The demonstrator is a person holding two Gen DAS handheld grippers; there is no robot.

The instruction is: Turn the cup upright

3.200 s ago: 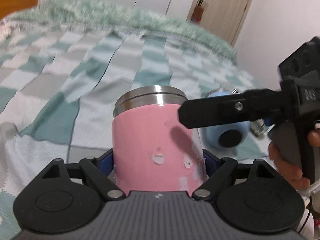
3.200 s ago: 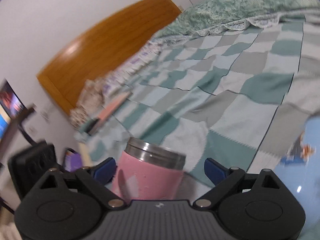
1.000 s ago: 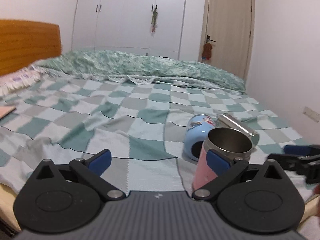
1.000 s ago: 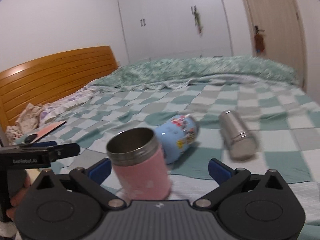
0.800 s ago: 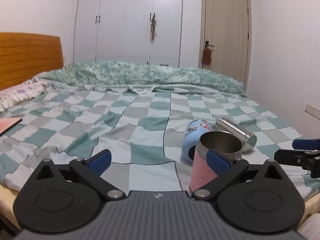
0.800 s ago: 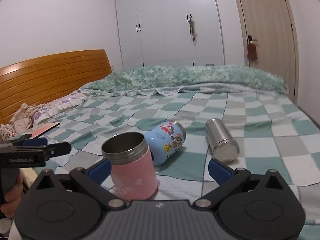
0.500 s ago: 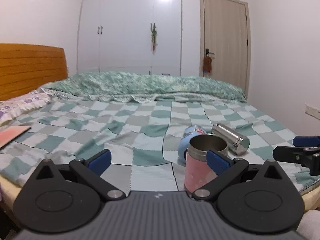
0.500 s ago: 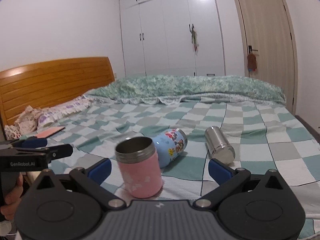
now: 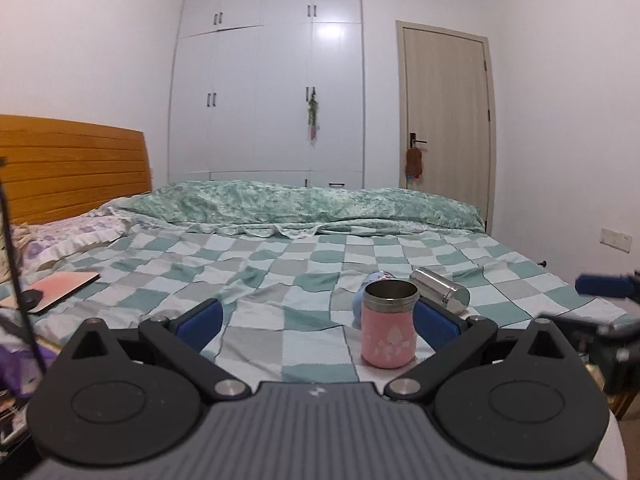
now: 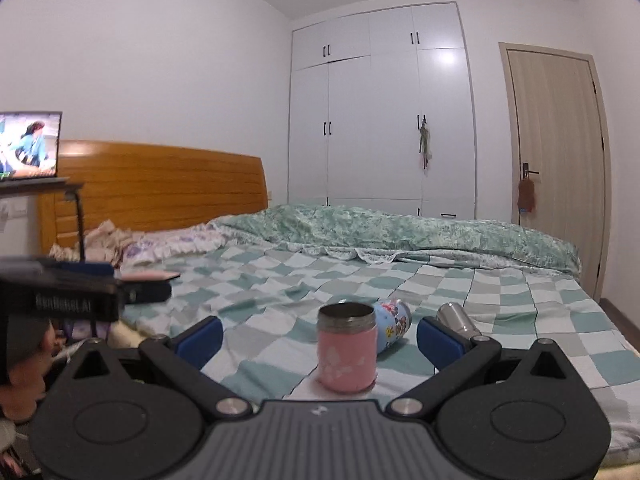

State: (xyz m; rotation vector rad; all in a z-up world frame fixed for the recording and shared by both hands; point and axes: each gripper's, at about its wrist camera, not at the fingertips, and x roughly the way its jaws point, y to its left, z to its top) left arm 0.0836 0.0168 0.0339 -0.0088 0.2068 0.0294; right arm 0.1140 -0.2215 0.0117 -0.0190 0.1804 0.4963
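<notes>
Checked bedspread (image 9: 280, 280) now fills less of both views than half a second ago; both grippers have drawn farther back. Left gripper (image 9: 316, 318) and right gripper (image 10: 318, 336) gape, empty. Pink cup (image 10: 347, 350) stands upright, mouth up, near the bed's edge.

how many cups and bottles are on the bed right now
3: a pink cup standing upright near the bed's front edge, a blue bottle lying just behind it, and a steel bottle lying to their right. None looks hidden.
</notes>
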